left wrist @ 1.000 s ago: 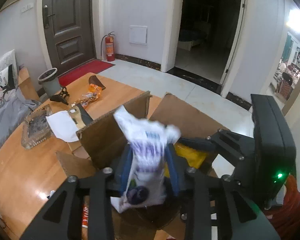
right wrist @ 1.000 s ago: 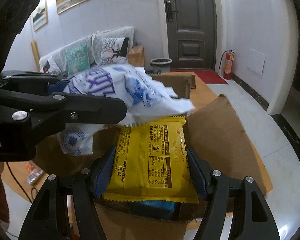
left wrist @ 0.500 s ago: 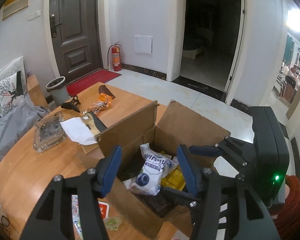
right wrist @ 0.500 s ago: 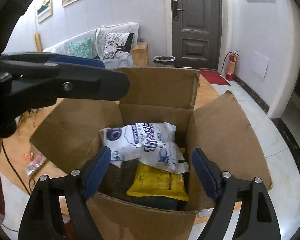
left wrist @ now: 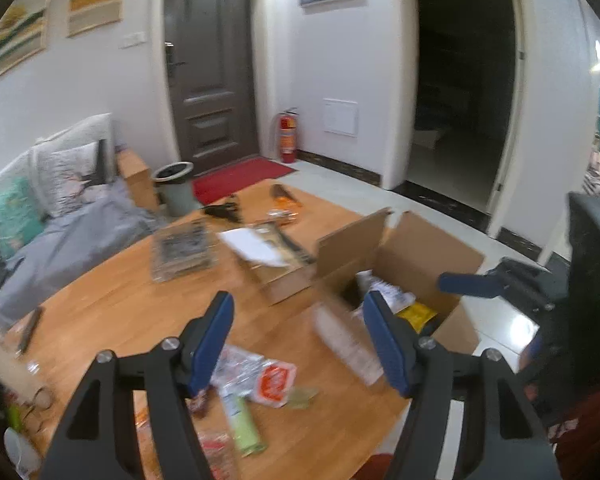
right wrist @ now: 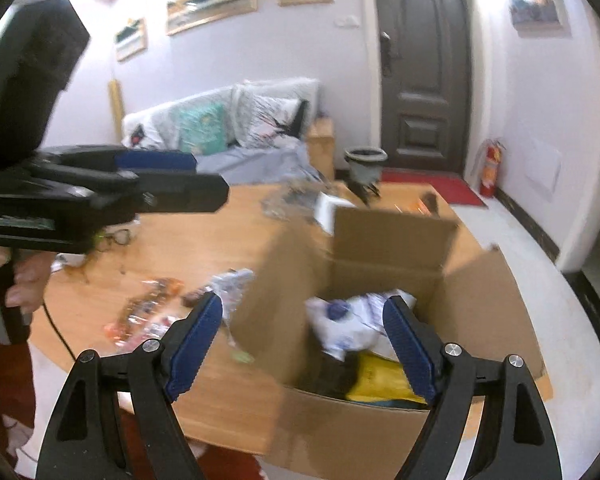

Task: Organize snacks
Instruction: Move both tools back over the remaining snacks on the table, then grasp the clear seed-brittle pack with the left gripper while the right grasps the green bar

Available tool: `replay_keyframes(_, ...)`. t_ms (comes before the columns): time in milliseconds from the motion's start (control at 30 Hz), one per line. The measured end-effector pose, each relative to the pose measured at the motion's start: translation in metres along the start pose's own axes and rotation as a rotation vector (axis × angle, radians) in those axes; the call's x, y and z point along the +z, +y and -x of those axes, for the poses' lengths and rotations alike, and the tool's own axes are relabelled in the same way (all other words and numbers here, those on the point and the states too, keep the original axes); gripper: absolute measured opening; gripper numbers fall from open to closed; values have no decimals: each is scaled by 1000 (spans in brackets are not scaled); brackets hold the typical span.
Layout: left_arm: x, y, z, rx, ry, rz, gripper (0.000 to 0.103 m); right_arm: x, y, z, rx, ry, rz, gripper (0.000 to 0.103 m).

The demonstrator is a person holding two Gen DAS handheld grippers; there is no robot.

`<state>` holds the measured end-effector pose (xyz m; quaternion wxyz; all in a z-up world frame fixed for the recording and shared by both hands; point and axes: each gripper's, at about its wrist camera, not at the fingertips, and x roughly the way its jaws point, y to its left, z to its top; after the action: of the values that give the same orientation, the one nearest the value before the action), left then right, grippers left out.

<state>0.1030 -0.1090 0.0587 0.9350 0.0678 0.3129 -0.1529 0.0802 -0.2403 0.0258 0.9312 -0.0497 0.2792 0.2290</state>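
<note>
My left gripper (left wrist: 298, 338) gaped wide, empty; loose snack packets (left wrist: 260, 380) lay at six o'clock, nearer it than my right gripper (right wrist: 302, 344) (also wide, empty).

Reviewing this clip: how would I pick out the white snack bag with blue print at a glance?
Find the open cardboard box at the wooden table's edge. Inside, the white-and-blue bag lies on top, partly covering a yellow packet. It is the only white, crumpled pack in the box.

Brown box (right wrist: 388, 236); yellow packet (right wrist: 380, 380)
</note>
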Motion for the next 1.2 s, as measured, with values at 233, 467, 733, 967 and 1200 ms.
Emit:
replay_keyframes(233, -53, 59, 37, 116, 10, 83, 64, 5, 71, -3, 138, -29, 91, 81)
replay_keyframes(467, -128, 96, 44, 182, 55, 148, 64, -16, 122, -44, 245, 62, 98, 81)
replay_keyframes(733, -206, 97, 1, 143, 136, 200, 64, -68, 137, -109, 238, 192, 44, 81)
replay_keyframes(967, -241, 83, -40, 84, 212, 203, 50, -105, 125, -148, 166, 241, -5, 80)
replay_keyframes(1200, -257, 74, -64, 148, 226, 187, 39, -120, 117, -162, 173, 263, -32, 80)
